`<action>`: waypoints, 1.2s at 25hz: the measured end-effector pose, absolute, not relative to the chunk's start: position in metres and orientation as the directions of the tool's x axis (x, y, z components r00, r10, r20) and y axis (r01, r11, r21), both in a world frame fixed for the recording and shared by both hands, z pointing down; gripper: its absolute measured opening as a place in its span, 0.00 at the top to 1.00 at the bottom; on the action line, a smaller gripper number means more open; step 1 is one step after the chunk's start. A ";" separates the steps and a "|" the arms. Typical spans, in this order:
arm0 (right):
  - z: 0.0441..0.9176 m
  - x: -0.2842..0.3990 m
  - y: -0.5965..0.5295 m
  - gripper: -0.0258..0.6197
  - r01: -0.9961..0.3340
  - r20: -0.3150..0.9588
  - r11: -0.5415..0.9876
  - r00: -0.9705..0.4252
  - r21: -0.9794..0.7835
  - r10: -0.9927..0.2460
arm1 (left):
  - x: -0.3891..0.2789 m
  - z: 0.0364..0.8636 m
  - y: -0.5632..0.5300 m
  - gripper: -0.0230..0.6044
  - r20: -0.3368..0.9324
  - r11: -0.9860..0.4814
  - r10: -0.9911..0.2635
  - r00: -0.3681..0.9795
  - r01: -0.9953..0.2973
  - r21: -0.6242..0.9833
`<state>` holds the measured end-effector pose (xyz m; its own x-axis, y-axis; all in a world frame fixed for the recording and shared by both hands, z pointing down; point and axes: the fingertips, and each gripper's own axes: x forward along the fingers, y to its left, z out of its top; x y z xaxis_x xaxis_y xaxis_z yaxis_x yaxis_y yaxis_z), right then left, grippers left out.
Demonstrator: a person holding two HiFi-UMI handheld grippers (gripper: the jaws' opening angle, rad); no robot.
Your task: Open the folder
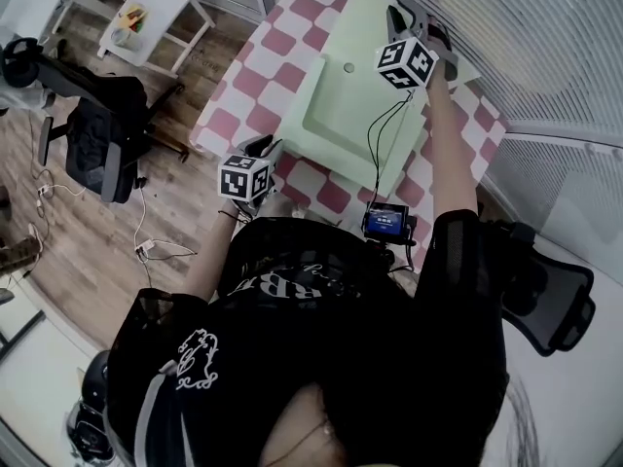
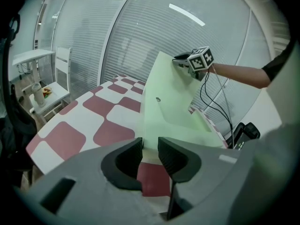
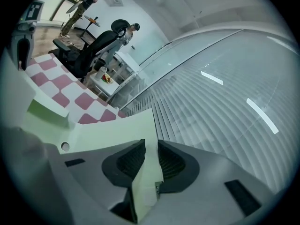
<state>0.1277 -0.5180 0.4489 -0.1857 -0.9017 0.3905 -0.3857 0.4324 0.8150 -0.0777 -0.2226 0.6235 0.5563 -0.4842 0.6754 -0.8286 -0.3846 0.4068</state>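
Right gripper (image 3: pixel 150 146): jaws closed tight on the far edge of the folder's front cover (image 3: pixel 108 135); the pale green sheet runs straight down between the two pads.
Right arm: stretched out over the table, with the gripper (image 1: pixel 417 25) at the far end of the folder.
Left gripper (image 2: pixel 150 146): jaws only narrowly apart. The near corner of the folder sits right at their tips; whether they touch it cannot be told.
Left gripper position: at the near left edge of the table (image 1: pixel 265 147), well apart from the right gripper.
Folder (image 1: pixel 350 149): light green, lying on the table, its long side running away from the person.
Front cover (image 2: pixel 164 93): raised at the far end and tilted, with its near end low against the folder's base (image 2: pixel 197 128).
Round fastener (image 1: pixel 348 67): a small dot on the cover.
Table (image 1: pixel 292 42): red and white checked top.
Black cable (image 1: pixel 375 144): hangs from the right gripper across the folder.
Office chair (image 1: pixel 97 134): black, on the wooden floor to the left.
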 end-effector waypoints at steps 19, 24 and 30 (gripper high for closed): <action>0.421 0.143 -0.524 0.66 -0.553 0.308 0.418 -0.284 0.721 -0.908 | -0.079 0.624 -0.220 0.78 0.752 -0.318 -0.440 0.490 -0.869 0.380; 0.401 0.147 -0.498 0.64 -0.618 0.307 0.449 -0.329 0.645 -0.893 | -0.078 0.625 -0.221 0.78 0.750 -0.326 -0.438 0.495 -0.865 0.381; 0.391 0.168 -0.463 0.64 -0.652 0.296 0.422 -0.301 0.630 -0.907 | -0.079 0.625 -0.221 0.78 0.734 -0.338 -0.445 0.514 -0.855 0.394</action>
<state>0.1677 -0.4635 0.3908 -0.3013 -0.9065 0.2957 -0.6521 0.4221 0.6298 -0.0786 -0.2206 0.6247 0.5140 -0.4445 0.7337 -0.8547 -0.3385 0.3936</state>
